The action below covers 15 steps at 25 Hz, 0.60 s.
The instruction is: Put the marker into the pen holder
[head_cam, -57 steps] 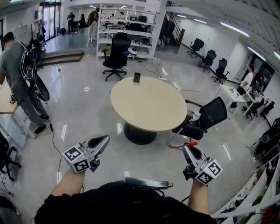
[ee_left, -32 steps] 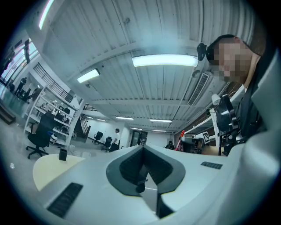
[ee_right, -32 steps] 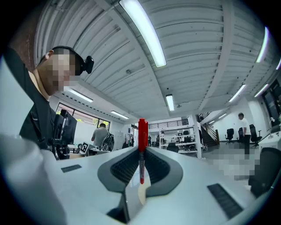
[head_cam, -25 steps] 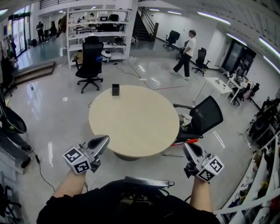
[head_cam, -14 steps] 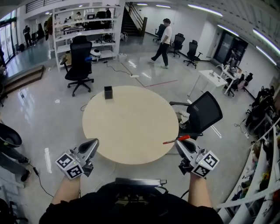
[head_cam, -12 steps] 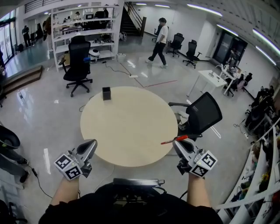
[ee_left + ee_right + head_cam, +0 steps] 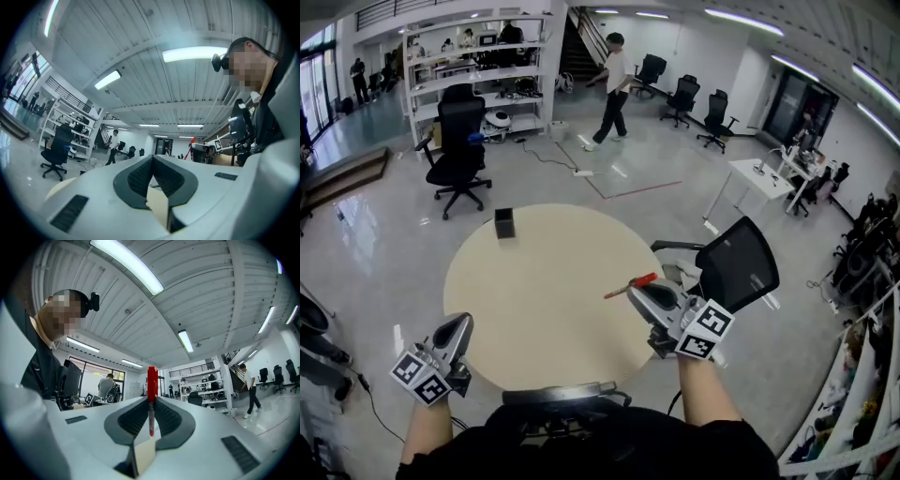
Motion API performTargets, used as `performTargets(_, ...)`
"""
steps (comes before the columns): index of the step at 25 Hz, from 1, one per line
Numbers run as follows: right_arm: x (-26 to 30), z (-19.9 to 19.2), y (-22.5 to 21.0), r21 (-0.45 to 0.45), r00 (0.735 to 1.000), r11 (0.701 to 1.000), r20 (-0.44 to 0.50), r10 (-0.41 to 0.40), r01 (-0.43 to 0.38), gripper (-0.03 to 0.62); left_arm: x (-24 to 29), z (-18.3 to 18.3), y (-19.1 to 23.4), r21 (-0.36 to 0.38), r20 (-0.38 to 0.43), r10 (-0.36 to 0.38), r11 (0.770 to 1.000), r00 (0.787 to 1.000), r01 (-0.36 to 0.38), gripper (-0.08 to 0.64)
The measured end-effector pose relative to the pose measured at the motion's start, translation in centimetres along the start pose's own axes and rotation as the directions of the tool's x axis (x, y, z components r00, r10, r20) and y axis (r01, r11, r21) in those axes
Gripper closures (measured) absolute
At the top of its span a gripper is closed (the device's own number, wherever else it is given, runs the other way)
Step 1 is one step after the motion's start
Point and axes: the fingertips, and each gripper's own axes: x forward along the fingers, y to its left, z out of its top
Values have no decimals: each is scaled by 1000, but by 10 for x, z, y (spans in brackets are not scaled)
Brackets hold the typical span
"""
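Note:
A red marker [image 7: 630, 285] lies crosswise in my right gripper [image 7: 637, 292], which is shut on it above the near right part of the round beige table [image 7: 544, 281]. In the right gripper view the marker [image 7: 152, 380] stands upright between the jaws of the right gripper [image 7: 151, 401], its red cap above them. The black pen holder [image 7: 504, 223] stands at the table's far left edge, well away from both grippers. My left gripper [image 7: 461, 324] hangs at the table's near left rim. In its own view the left gripper [image 7: 153, 159] is shut with nothing in it.
A black office chair [image 7: 736, 267] stands against the table's right side. Another black chair [image 7: 459, 141] and white shelves [image 7: 478, 56] are behind the table. A person [image 7: 614, 66] walks across the far floor, and a white desk [image 7: 759, 178] stands at the right.
The table has come closer and lower in the head view. My right gripper moved up and left over the table with the marker. My left gripper slid down and left. The walking person went left.

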Motion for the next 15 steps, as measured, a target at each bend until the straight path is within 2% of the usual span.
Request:
performTargets(3, 8, 7, -37, -4, 999, 999, 16, 52, -52, 546, 31, -3, 2, 3, -6, 42, 999, 999, -42, 569)
performTargets(7, 8, -3, -84, 16, 996, 996, 29, 84, -85, 546, 78, -20, 1, -3, -41, 55, 998, 998, -55, 569)
performTargets(11, -1, -16, -124, 31, 997, 997, 30, 70, -71, 546, 118, -34, 3, -3, -67, 39, 999, 997, -39, 569)
performTargets(15, 6, -16, -144, 38, 998, 998, 35, 47, -48, 546, 136, -31, 18, -1, -86, 28, 1000, 996, -28, 569)
